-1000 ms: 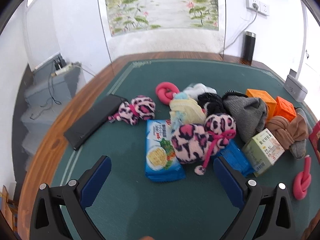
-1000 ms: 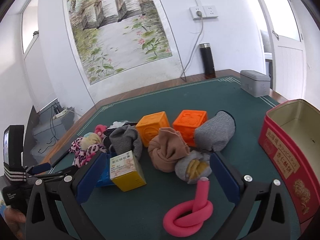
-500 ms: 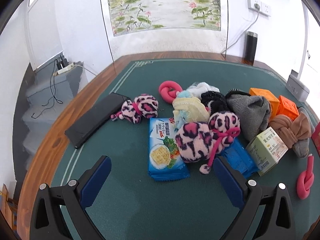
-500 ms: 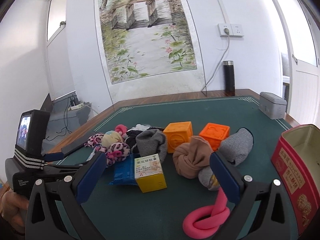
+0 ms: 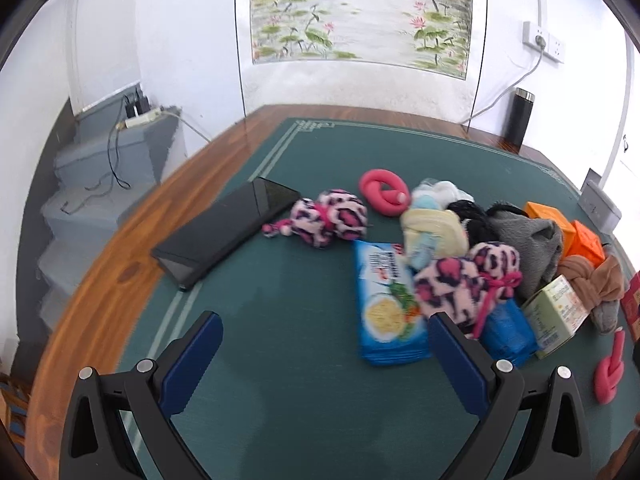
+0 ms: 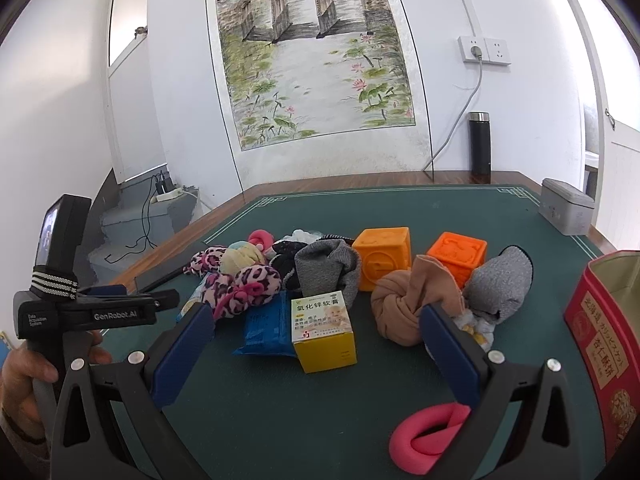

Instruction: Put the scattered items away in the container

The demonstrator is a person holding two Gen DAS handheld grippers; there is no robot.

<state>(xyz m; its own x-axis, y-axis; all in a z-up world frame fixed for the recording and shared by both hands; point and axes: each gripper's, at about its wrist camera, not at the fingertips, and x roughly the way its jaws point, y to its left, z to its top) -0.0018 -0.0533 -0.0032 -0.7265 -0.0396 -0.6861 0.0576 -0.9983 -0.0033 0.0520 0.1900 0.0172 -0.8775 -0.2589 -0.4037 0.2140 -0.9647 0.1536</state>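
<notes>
Now | right gripper [image 6: 316, 344] jaws spread, yellow box [image 6: 324, 332] between | left gripper [image 5: 324, 356] jaws spread, snack packet [image 5: 386, 308] ahead-right

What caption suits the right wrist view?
Open right gripper faces a yellow box amid toys, beside a red tin.

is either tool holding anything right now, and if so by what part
Nothing is held. The left tool is open over bare mat, and the right tool is open, with the yellow box lying untouched between its fingers.

Left gripper [image 5: 325, 354] fingers apart, blue snack packet [image 5: 387, 305] ahead
</notes>
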